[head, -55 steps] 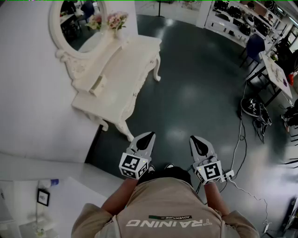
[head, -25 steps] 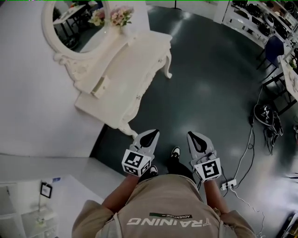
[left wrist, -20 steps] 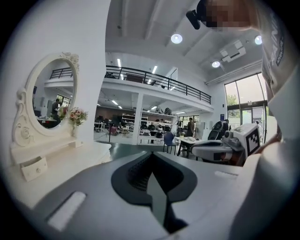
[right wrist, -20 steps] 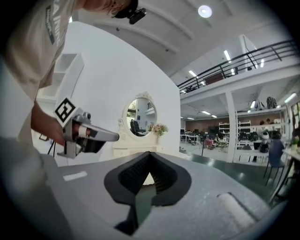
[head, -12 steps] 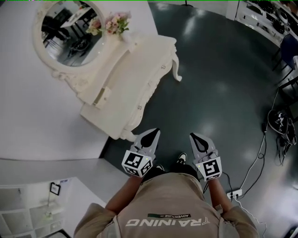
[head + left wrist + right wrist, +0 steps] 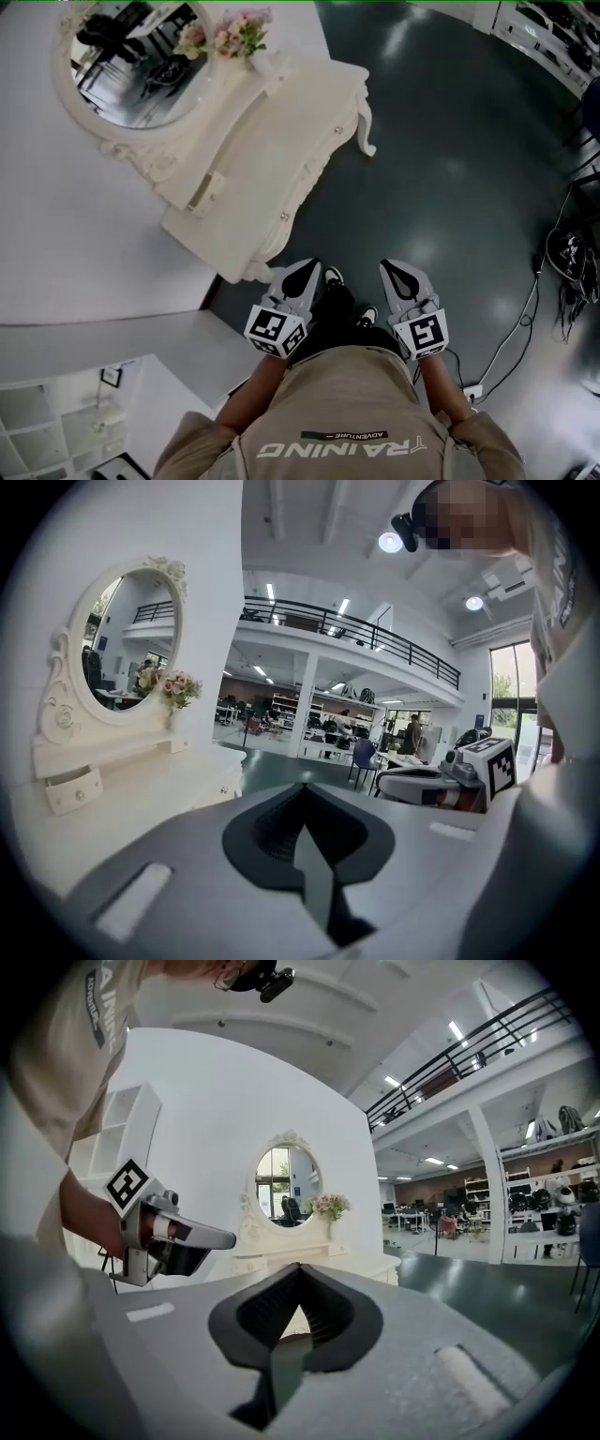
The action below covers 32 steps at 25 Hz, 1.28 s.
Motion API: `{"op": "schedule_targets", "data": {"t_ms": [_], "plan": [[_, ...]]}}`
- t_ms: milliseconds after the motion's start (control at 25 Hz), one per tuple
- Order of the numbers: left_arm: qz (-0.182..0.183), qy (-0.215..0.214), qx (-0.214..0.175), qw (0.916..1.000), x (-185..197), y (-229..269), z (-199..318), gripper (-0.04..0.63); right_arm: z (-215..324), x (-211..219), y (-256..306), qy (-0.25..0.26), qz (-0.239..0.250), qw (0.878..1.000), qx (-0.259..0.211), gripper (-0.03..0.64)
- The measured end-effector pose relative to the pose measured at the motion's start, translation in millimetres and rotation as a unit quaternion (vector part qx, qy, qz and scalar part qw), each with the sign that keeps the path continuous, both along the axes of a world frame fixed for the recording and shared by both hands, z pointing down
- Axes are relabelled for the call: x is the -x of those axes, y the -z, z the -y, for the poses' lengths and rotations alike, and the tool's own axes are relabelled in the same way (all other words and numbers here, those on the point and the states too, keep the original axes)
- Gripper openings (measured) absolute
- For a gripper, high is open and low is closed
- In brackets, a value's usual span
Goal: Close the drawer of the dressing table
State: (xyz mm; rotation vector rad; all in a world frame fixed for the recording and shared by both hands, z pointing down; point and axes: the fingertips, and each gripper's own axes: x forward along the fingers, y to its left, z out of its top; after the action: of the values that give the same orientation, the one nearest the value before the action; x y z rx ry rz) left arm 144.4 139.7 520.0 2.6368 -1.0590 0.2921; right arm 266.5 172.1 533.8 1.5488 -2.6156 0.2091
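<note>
Head view, left claw [image 6: 307,266], right claw [image 6: 388,267] closed

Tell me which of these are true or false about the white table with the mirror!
1. The small drawer below the mirror is sticking out, open. True.
2. The left gripper is touching the dressing table. False: it is held out in front of the person, apart from the table.
3. Flowers stand on the table next to the mirror. True.
4. The right gripper is holding a flower. False: its jaws are together with nothing between them.
5. The mirror is square. False: it is rounded, in a curly white frame.
</note>
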Motion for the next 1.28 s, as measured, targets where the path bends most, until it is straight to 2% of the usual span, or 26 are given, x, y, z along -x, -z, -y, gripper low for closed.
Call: {"op": "schedule_targets", "data": {"t_ms": [200, 360, 640, 760, 920, 1120, 1280], "plan": [[-0.017, -0.005, -0.002, 0.9998, -17, -4, 40, 0.018, 25, -9, 6, -0.012, -0.017, 1.0, 0.006, 0.002], [-0.033, -0.017, -0.032, 0.9988, -28, 19, 81, 0.018, 59, -14, 14, -0.02, -0.019, 1.0, 0.007, 0.002], [-0.021, -0.002, -0.042, 0.9989, 14, 25, 144, 0.018, 142, 13, 35, -0.002, -0.033, 0.999, -0.016, 0.002], [-0.022, 0.025, -0.046, 0.9984, 42, 27, 163, 0.018, 164, 37, 27, 0.018, -0.035, 0.999, -0.002, 0.002], [-0.035, 0.081, -0.032, 0.9955, 94, 18, 188, 0.018, 203, 78, 27, 0.051, -0.032, 0.998, -0.008, 0.002], [-0.022, 0.155, -0.023, 0.9874, 154, 10, 200, 0.018, 240, 145, 40, 0.151, -0.04, 0.987, -0.023, 0.003], [-0.021, 0.201, -0.026, 0.979, 187, 11, 210, 0.018, 261, 185, 47, 0.207, -0.035, 0.977, -0.035, 0.002]]}}
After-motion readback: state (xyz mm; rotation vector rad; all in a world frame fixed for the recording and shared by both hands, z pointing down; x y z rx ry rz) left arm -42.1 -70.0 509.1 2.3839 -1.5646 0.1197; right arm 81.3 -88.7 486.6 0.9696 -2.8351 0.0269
